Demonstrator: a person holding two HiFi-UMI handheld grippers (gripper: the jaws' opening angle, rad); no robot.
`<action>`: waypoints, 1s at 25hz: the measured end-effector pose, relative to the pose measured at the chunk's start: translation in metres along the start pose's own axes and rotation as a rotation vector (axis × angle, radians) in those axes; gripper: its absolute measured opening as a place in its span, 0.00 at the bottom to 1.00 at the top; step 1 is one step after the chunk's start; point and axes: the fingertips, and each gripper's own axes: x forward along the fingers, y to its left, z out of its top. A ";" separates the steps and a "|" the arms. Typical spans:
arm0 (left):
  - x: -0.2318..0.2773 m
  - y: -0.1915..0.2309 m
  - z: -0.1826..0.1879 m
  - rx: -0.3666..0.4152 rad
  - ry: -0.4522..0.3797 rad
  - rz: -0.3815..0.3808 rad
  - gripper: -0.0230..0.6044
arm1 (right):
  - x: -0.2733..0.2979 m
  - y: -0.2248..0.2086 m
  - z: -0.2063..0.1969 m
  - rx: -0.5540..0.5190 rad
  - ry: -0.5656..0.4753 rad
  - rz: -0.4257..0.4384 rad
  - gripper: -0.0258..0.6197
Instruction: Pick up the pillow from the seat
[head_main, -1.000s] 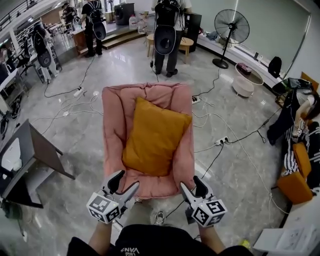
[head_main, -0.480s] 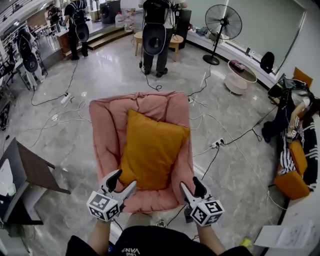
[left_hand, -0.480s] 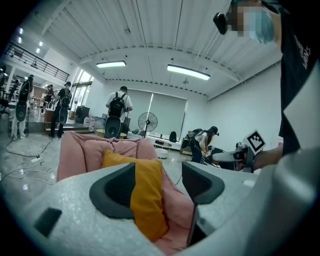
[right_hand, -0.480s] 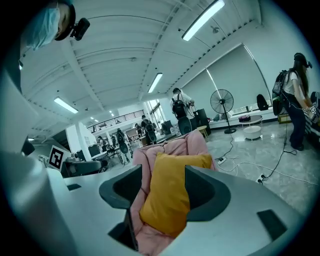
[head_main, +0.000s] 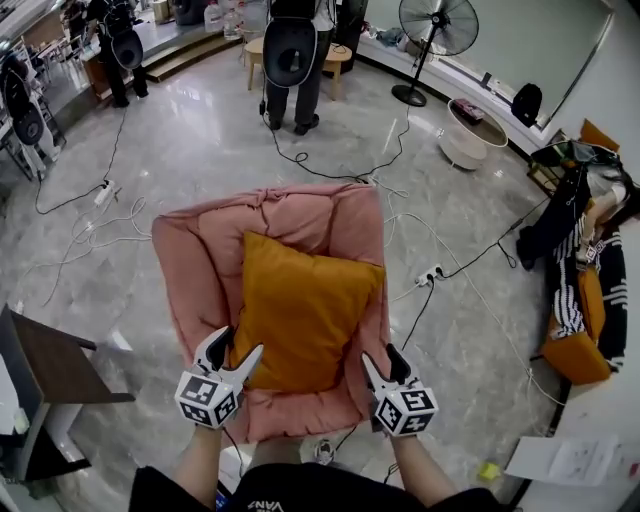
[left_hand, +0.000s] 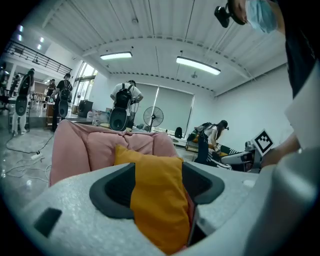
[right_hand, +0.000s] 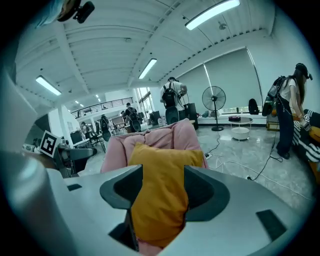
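An orange pillow (head_main: 305, 310) lay on the pink seat (head_main: 200, 250), leaning against its back. The left gripper (head_main: 238, 342) sat at the pillow's near left corner, jaws spread wide. The right gripper (head_main: 379, 355), at the near right corner, was closing its jaws, with the pillow showing between them, not yet pinched.

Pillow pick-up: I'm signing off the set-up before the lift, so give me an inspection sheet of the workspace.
Surface: pink seat on a glossy grey floor.
Job's things: orange pillow lying in the seat, not yet lifted.
Clutter: nothing seen on the seat besides the pillow.
Grippers: left claw open at the pillow's near left corner; right claw closing, pillow between its jaws, pads not pressing yet.
Cables: cables trail over the floor around the seat; power strip to its right.
Surroundings: standing fan, round white table, dark table, a standing person.
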 end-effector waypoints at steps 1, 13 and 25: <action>0.009 0.009 -0.003 -0.001 0.005 0.007 0.50 | 0.010 -0.004 -0.003 0.006 0.012 -0.006 0.41; 0.099 0.082 -0.049 -0.044 0.119 -0.006 0.50 | 0.113 -0.049 -0.040 0.082 0.110 -0.082 0.41; 0.167 0.112 -0.091 -0.158 0.219 -0.061 0.58 | 0.180 -0.092 -0.058 0.208 0.154 -0.097 0.46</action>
